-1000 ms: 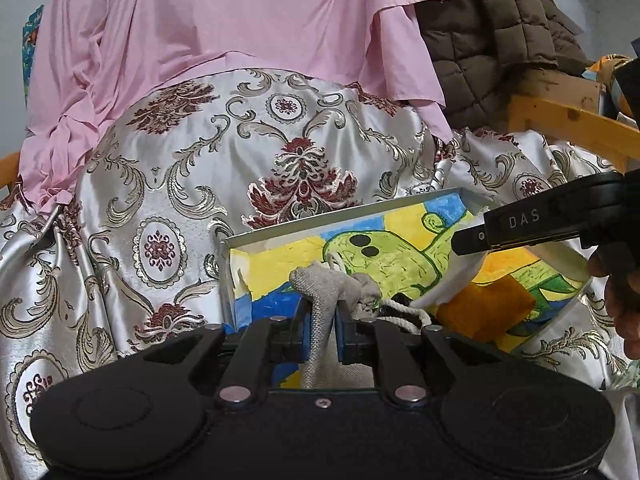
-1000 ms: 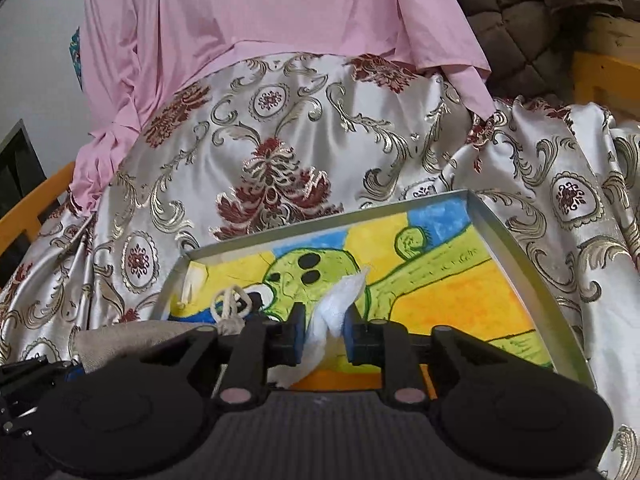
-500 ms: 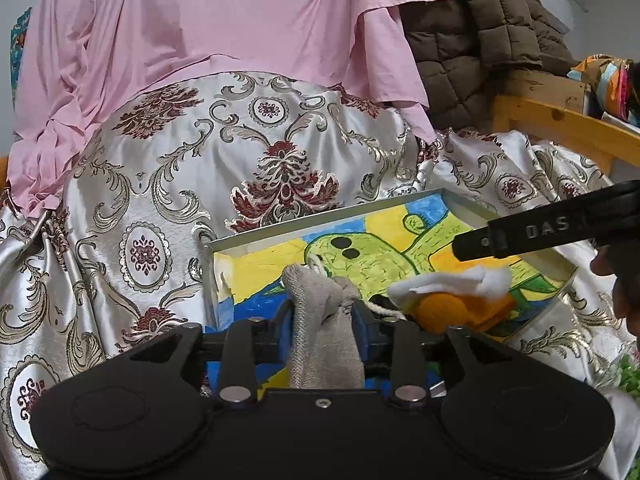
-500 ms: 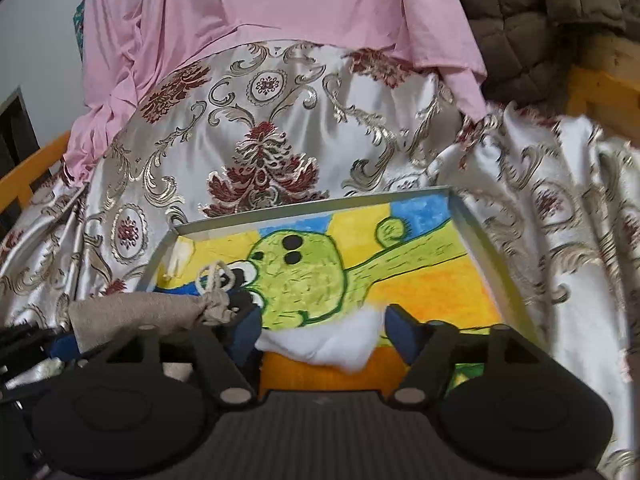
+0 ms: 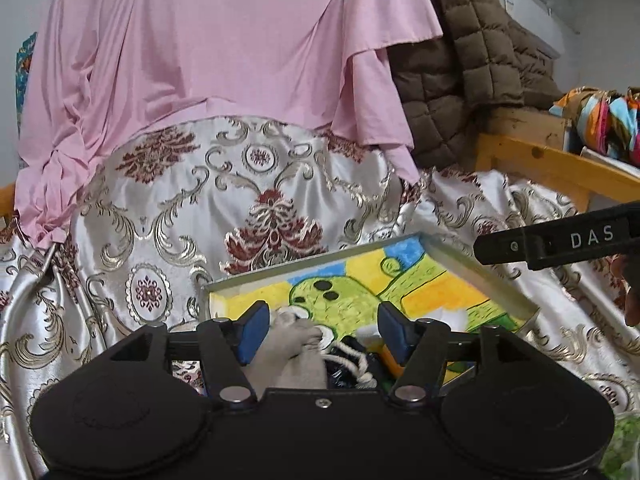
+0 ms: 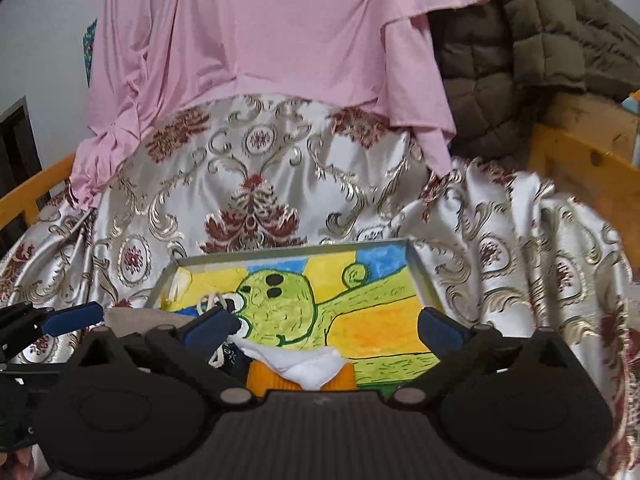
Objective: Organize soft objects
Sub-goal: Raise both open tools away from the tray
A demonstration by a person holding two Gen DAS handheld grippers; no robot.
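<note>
- Brocade cloth [image 6: 256,184] in silver and maroon covers the whole work surface, with a pink garment [image 6: 280,28] draped behind it and a brown quilted jacket [image 6: 540,40] to the right of that garment; the landmark for everything below is the shallow metal tray [image 6: 420,276] with a painted green figure on its floor.
- Beige drawstring pouch [image 5: 294,344] lies at the tray's near left corner, its white cord [image 6: 214,302] spilling toward the tray's middle.
- White cloth [image 6: 300,364] rests on an orange soft piece [image 6: 260,376] at the tray's near edge, just right of the pouch.
- Left gripper [image 5: 320,326] stands wide, the pouch loose between its blue pads [image 5: 252,326] and apparently touching neither.
- Right gripper [image 6: 320,330] is also spread wide above the white cloth, gripping nothing.
- Judgement on handling: all three pieces look light, limp and unbreakable, so force matters little, but they will sag, fold and trail when lifted.
- The pouch would be best pinched at its gathered neck, where the fabric bunches thick; the cord could snag on the tray wall.
- The white cloth looks thin and may slide off the orange piece; a pinch on a raised fold near its middle seems the safest hold.
</note>
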